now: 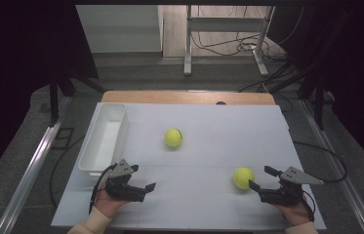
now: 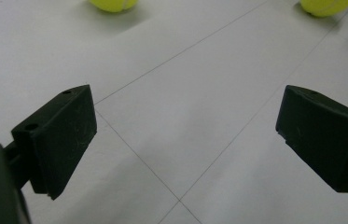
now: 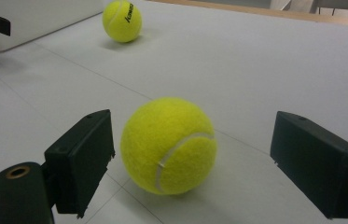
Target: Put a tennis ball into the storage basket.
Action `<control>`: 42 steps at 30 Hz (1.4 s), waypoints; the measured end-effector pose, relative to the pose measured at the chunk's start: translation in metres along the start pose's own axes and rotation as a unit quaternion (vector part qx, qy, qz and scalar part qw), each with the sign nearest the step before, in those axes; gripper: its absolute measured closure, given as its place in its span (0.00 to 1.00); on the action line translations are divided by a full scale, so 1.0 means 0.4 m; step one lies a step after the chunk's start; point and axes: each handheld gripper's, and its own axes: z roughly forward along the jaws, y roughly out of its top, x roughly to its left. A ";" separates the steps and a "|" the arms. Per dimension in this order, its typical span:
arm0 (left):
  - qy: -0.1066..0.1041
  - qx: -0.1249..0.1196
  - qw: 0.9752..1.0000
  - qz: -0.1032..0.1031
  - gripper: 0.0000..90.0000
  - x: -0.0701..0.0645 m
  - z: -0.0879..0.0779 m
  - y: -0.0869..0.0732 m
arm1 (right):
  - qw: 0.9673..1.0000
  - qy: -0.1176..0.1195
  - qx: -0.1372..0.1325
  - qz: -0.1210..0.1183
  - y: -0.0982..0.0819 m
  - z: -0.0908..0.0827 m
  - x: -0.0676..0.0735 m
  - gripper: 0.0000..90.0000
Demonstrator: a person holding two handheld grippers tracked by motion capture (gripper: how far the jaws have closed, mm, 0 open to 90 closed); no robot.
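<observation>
Two yellow tennis balls lie on the white table sheet [image 1: 204, 122]. The far ball [image 1: 173, 137] [image 3: 122, 20] sits near the middle. The near ball [image 1: 243, 177] [image 3: 169, 145] rests at the front right, between the open jaws of my right gripper [image 1: 259, 177] [image 3: 192, 158]. One jaw stands very close to that ball and the other is well apart from it. At the front left, my left gripper [image 1: 143, 178] [image 2: 185, 140] is open over bare sheet with nothing between its jaws. Both balls [image 2: 113, 3] [image 2: 323, 5] peek in at the top edge of the left gripper view.
A long white bin [image 1: 104, 139] [image 3: 36, 18] stands along the left side of the sheet, just beyond my left gripper. A wooden table edge [image 1: 189, 97] runs behind the sheet. Dark floor and metal rails flank the table.
</observation>
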 end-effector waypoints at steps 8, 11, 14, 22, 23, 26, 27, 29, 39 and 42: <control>0.000 0.002 1.000 0.002 0.07 -0.004 0.001 0.002 | 1.000 0.000 0.002 -0.001 0.000 0.001 0.003 0.16; 0.001 0.002 1.000 0.002 0.06 -0.004 0.001 0.002 | 1.000 0.000 0.004 0.000 -0.001 0.002 0.003 0.16; 0.001 0.003 1.000 0.002 0.07 -0.003 0.003 0.002 | 1.000 0.002 0.005 0.000 -0.001 0.002 0.003 0.16; 0.003 0.004 1.000 0.001 0.07 -0.001 0.004 0.003 | 1.000 0.002 0.007 -0.002 -0.001 0.004 0.003 0.16; 0.003 0.004 1.000 0.001 0.07 -0.002 0.005 0.004 | 1.000 0.002 0.007 -0.003 -0.001 0.004 0.004 0.16; 0.003 0.006 1.000 0.003 0.07 -0.005 0.006 0.008 | 1.000 0.003 0.005 -0.005 -0.001 0.004 0.005 0.16; 0.003 0.006 1.000 0.003 0.07 -0.006 0.007 0.010 | 1.000 0.002 0.006 -0.004 -0.001 0.005 0.005 0.16; 0.004 0.007 1.000 0.003 0.07 -0.006 0.009 0.014 | 1.000 0.001 0.008 -0.003 -0.001 0.006 0.003 0.16; 0.005 0.007 1.000 -0.001 0.06 -0.020 0.017 0.032 | 1.000 0.011 0.011 -0.010 0.000 0.016 0.009 0.16; 0.003 0.005 1.000 -0.007 0.06 -0.022 0.022 0.043 | 1.000 0.019 0.009 -0.016 0.000 0.018 0.011 0.16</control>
